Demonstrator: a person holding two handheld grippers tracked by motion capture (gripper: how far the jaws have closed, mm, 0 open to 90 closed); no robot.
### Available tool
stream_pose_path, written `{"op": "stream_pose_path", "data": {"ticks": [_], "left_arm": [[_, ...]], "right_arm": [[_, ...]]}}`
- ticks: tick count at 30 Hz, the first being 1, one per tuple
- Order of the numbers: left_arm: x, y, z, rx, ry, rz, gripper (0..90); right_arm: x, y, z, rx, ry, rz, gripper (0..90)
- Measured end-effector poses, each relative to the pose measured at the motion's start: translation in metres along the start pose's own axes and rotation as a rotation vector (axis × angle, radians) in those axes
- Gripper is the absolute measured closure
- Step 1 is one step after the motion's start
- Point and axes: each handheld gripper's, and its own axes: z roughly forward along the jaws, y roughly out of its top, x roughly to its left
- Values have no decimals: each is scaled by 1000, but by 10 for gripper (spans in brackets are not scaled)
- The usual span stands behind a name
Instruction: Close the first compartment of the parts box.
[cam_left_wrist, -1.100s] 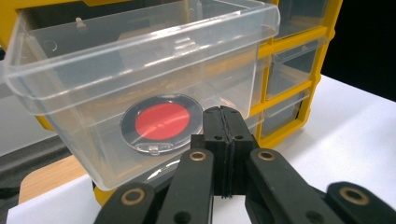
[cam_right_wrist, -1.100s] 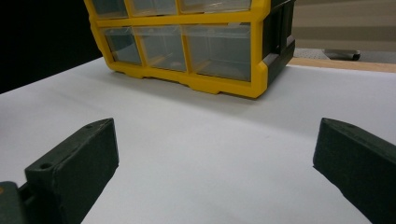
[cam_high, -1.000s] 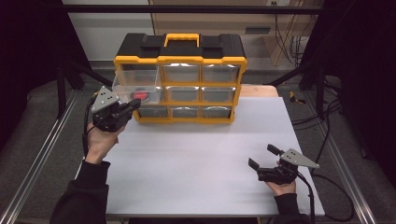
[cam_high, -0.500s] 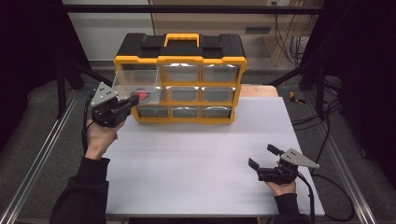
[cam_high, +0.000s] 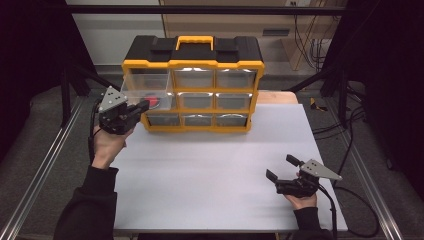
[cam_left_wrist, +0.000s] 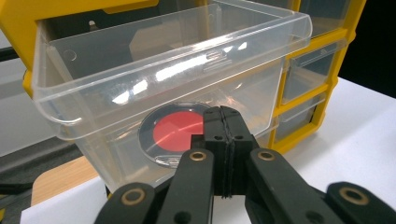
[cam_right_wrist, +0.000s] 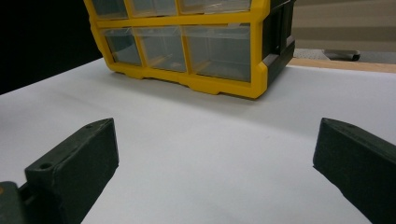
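Nearest the person, the right gripper (cam_high: 282, 170) rests low over the white table (cam_high: 215, 170) at its near right corner, jaws spread wide with nothing between them; in the right gripper view only bare tabletop lies between the two black jaws. It sits well apart from the work and seems to be waiting.

Farther in on the left side, the left gripper (cam_left_wrist: 223, 122) is held up at the front of a clear drawer (cam_left_wrist: 154, 84), its jaws pressed together with nothing between them. Their tips stand right at the drawer's front wall, just below its lip; whether they touch the plastic cannot be told. In the high view this left gripper (cam_high: 142, 106) is level with the top-left corner of the cabinet.

The drawer (cam_high: 147, 89) is drawn part-way out of the top-left slot of the yellow and black organizer cabinet (cam_high: 192, 82), which stands at the far edge of the table. Inside it, on the floor, lies a red disc (cam_left_wrist: 176, 130) ringed in clear plastic. The other drawers sit flush in their slots.

As a judgement, the opening looks done and the disc is in place, so what is left is to push the drawer home with the closed jaws, or to draw it fully free.
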Motion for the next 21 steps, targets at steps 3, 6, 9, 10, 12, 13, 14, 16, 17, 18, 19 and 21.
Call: {"op": "stream_pose_path", "data": {"ticks": [3,6,9,10,12,13,14,16,17,18,19,21], "left_arm": [[0,1,1,-2,1,-3,890],[1,1,3,-1,2,-2,890],[1,2,4,5,0,-12,890],[1,2,5,4,1,-15,891],[2,3,6,-1,7,-5,890],[2,3,7,10,5,-11,890],[3,4,8,1,11,-2,890],[3,5,9,12,10,-12,890],[4,5,9,12,13,-13,890],[4,5,10,9,13,-17,890],[4,5,11,7,14,-18,891],[5,6,12,7,16,-18,890]], "right_arm": [[0,0,0,2,-1,0,6],[0,0,0,1,-1,0,6],[0,0,0,0,-1,0,6],[0,0,0,1,-2,0,6],[0,0,0,1,-2,0,6],[0,0,0,1,-1,0,6],[0,0,0,1,-2,0,6],[0,0,0,1,-2,0,6],[0,0,0,2,-2,0,6],[0,0,0,2,-1,2,6],[0,0,0,3,-1,3,6],[0,0,0,2,-1,3,6]]}}
